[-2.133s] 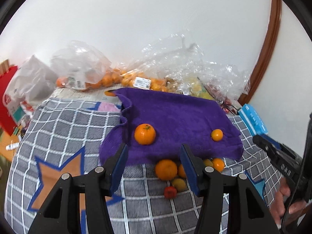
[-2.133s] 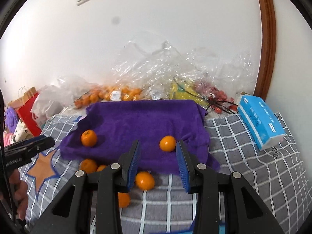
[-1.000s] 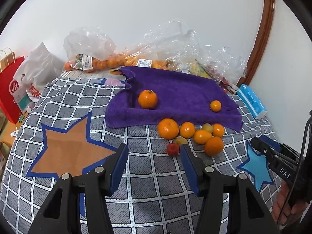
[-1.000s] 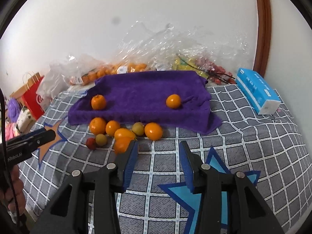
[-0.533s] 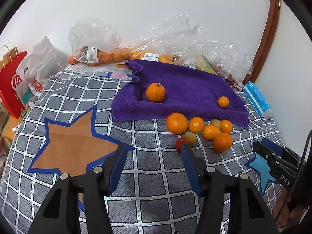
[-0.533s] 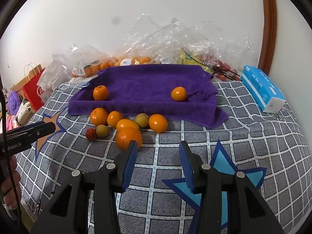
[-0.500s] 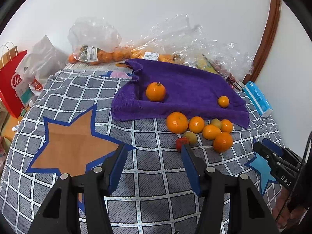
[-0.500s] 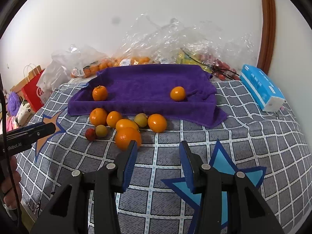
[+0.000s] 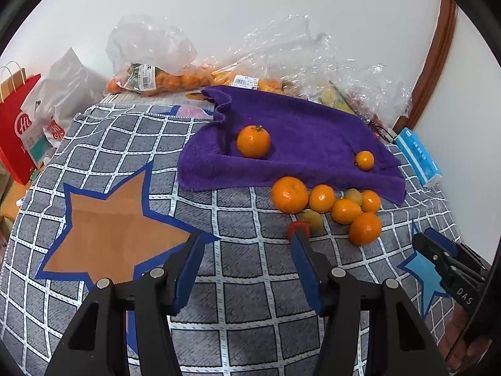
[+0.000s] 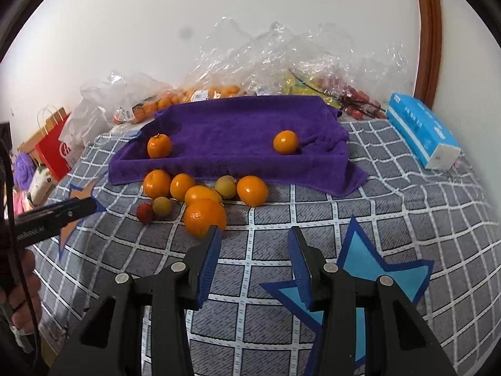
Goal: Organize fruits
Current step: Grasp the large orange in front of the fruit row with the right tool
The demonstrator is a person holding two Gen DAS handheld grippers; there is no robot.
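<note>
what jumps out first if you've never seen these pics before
The purple towel spread over the grey checked cloth grabs the eye first, with two oranges on it, one near its left end and one toward its right. Just in front of its near edge sits a tight cluster of loose oranges and smaller fruit. Both sets of tongs, left and right, hang open and empty above the cloth.

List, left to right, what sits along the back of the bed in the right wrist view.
Red paper shopping bag → white plastic bag → clear plastic bag of small oranges → crumpled clear plastic wrap → bunch of small red fruits → light blue tissue pack.
</note>
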